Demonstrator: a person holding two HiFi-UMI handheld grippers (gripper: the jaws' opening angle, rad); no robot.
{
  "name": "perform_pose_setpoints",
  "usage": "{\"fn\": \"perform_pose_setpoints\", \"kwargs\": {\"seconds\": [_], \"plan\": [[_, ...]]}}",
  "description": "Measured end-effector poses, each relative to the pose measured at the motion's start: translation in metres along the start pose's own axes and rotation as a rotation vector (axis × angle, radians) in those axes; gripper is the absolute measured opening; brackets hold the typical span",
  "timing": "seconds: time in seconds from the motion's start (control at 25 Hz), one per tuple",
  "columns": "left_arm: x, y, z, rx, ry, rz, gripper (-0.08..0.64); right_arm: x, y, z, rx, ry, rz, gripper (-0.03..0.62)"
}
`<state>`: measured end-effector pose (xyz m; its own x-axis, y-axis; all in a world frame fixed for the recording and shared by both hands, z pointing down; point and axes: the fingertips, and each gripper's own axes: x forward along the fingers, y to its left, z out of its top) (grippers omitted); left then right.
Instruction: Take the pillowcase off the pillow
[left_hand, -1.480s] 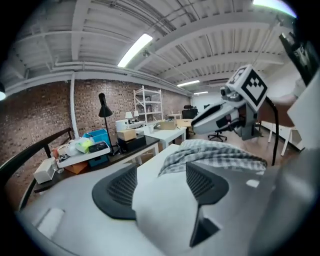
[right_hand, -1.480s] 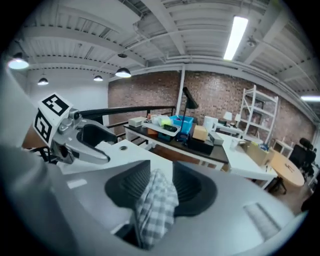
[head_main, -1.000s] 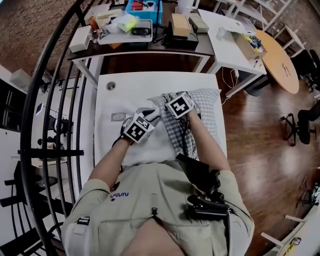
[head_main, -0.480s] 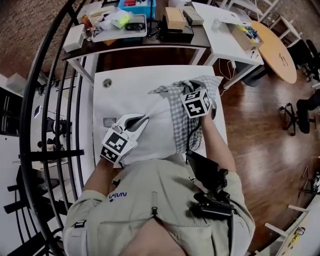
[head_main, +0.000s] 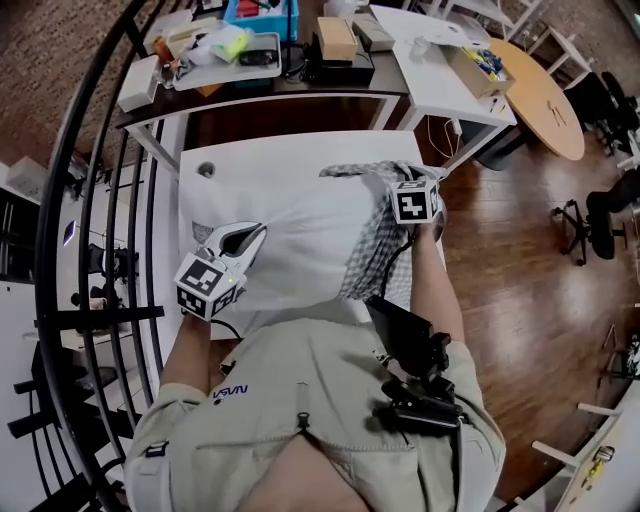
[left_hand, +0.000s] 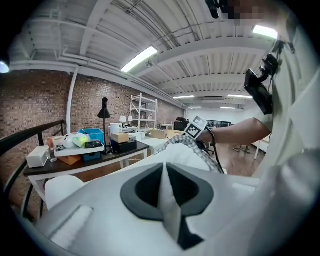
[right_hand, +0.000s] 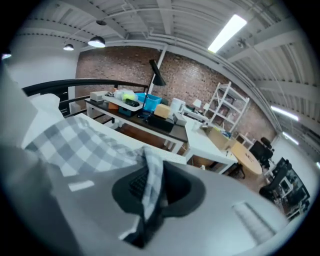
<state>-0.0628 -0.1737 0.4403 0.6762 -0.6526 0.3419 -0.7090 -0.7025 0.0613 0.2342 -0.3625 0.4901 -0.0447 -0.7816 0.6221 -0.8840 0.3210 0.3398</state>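
White pillow (head_main: 300, 240), R end under pillowcase (head_main: 372, 250)

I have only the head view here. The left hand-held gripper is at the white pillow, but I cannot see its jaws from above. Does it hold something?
Observer: Yes. The left gripper view shows that the left hand-held gripper has just closed its jaws on a fold of the white pillow.
Operator: And the right one?
Observer: The right hand-held gripper has also just closed. Its jaws pinch a fold of the checked pillowcase.
Operator: Is white pillow fabric caught there too?
Observer: In the right gripper view, only checked cloth shows between those jaws.
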Motion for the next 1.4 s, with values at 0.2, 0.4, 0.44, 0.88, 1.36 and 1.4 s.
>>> {"fn": "perform_pose_setpoints", "kwargs": {"seconds": [0.2, 0.4, 0.44, 0.88, 1.36, 1.4], "plan": [[0.049, 0.029, -0.035, -0.035, 0.087, 0.054, 0.03, 0.023, 0.022, -0.039, 0.055, 0.03, 0.08, 0.018], [0.074, 0.03, -0.02, 0.105, 0.093, 0.071, 0.144, -0.006, 0.027, -0.019, 0.069, -0.124, 0.111, 0.134], [0.072, 0.027, -0.014, 0.131, 0.087, 0.082, 0.166, -0.018, 0.028, -0.019, 0.084, -0.148, 0.108, 0.148], [0.038, -0.103, -0.009, 0.267, 0.04, -0.12, 0.212, -0.169, 0.104, -0.07, 0.218, -0.253, 0.179, 0.15], [0.061, -0.144, -0.122, 0.398, 0.32, -0.252, 0.245, -0.162, 0.228, -0.174, 0.246, 0.048, 0.256, 0.149], [0.066, -0.141, -0.124, 0.413, 0.329, -0.246, 0.21, -0.157, 0.226, -0.173, 0.219, 0.058, 0.225, 0.125]]}}
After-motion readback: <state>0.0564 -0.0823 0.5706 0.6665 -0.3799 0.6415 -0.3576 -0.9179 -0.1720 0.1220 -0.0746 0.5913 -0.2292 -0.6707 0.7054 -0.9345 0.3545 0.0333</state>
